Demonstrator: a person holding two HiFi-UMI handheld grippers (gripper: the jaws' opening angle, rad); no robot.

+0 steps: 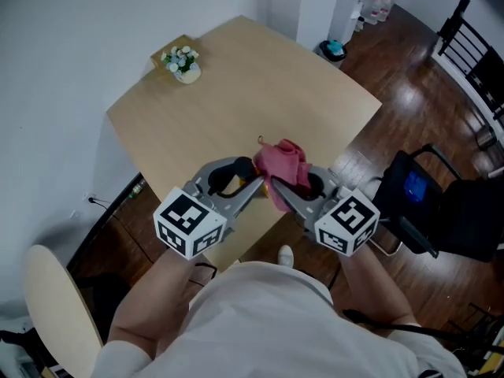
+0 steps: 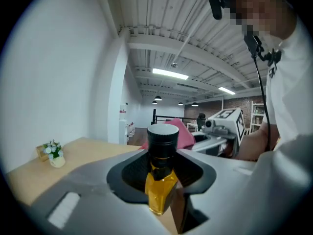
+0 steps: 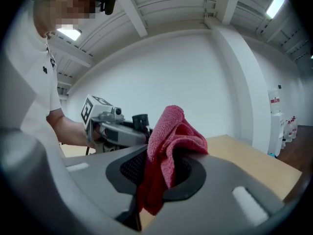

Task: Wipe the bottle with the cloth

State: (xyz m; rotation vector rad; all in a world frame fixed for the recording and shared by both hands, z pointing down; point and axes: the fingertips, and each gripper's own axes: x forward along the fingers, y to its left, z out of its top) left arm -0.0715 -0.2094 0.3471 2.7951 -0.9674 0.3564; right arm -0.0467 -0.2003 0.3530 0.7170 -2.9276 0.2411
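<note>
Left claw (image 1: 250, 186) clamps the yellow bottle (image 2: 161, 177) below its black cap; right claw (image 1: 287, 197) pinches the red cloth (image 3: 168, 146). Best to press the cloth onto the bottle's side and rub all around.

A light wooden table (image 1: 236, 93) is set against a white wall (image 1: 79, 38), and at its far corner a small pot of white flowers (image 1: 184, 63) is placed just in front of a brown box (image 1: 161, 55). Beyond the table's far right edge, a tall white unit (image 1: 349, 10) and a teal object (image 1: 334, 50) are seen on the dark wooden floor (image 1: 409, 109). A black chair (image 1: 453, 211) bearing something blue (image 1: 415, 186) is stood to the table's right, and a pale round-backed chair (image 1: 47, 290) at its near left.
</note>
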